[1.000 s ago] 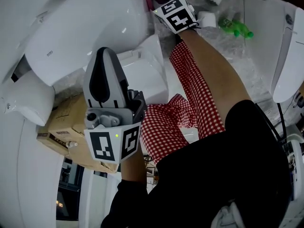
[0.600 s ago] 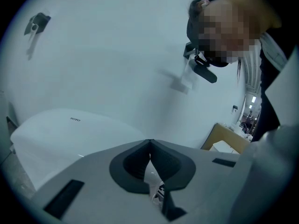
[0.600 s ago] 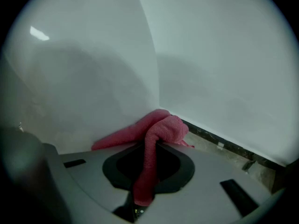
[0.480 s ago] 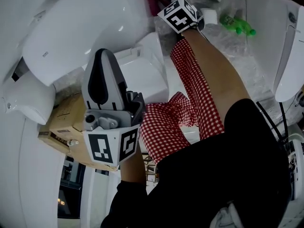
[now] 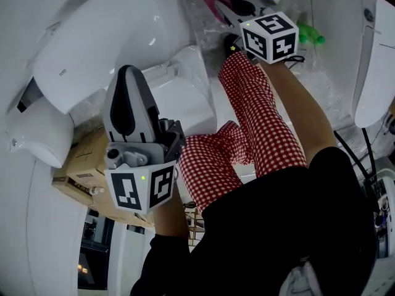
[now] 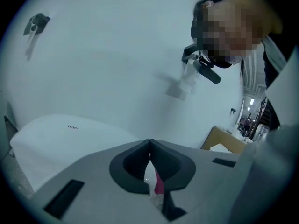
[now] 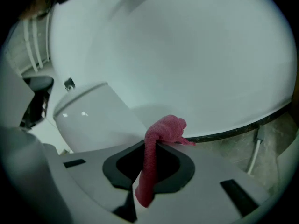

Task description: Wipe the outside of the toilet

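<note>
**A:** The right gripper (image 7: 150, 146) has its fingers clamped on the pink cloth (image 7: 164, 128), with the bunched end poking out by the far side of the toilet (image 5: 105, 36).

**B:** Is it touching the shell?

**A:** Close, but I can't tell. The left gripper (image 6: 150, 143) hangs on the toilet's near side, fingers pressed together, apparently carrying nothing.

**B:** How's progress?

**A:** The shell shows plain white, no wet streaks or wiped patches. I'd judge most of the toilet's outside is left to do: flank, front, near side.
</note>
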A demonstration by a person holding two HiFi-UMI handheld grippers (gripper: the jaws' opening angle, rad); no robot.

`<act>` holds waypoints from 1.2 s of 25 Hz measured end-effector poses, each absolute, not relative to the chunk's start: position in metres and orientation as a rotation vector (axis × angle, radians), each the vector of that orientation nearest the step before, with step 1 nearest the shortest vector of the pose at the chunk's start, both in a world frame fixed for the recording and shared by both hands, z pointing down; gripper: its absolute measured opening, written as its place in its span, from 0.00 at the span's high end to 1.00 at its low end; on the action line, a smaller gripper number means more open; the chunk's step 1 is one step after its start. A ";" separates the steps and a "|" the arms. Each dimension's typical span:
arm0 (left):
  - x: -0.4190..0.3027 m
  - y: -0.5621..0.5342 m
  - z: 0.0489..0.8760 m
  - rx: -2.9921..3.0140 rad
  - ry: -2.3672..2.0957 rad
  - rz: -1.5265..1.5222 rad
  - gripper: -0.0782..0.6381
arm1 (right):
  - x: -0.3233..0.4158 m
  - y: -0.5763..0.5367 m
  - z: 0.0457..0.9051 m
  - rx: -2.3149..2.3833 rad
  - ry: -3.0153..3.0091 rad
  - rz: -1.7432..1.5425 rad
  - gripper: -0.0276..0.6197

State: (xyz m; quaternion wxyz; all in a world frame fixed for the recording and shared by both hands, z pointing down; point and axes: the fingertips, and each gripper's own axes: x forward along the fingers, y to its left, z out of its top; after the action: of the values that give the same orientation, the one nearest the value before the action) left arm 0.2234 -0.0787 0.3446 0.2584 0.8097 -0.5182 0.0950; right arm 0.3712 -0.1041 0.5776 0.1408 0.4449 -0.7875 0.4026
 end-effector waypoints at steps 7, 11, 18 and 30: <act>0.224 -0.077 0.340 2.197 -1.397 0.253 0.88 | 0.340 -0.099 0.465 1.259 -2.679 1.391 0.87; 0.224 -0.077 0.338 2.193 -1.397 0.247 0.88 | 0.319 -0.093 0.420 1.145 -2.920 1.561 0.87; 0.223 -0.073 0.341 2.181 -1.392 0.247 0.88 | 0.298 -0.084 0.411 1.096 -3.021 1.726 0.87; 0.216 -0.073 0.343 2.196 -1.393 0.265 0.88 | 0.287 -0.084 0.422 1.252 -3.004 1.736 0.87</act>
State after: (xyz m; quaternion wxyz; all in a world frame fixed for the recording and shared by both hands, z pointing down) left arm 0.2164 -0.0727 0.3434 0.2606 0.8111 -0.5144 0.0980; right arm 0.2867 -0.0842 0.4221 -0.2701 0.3269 -0.7840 0.4533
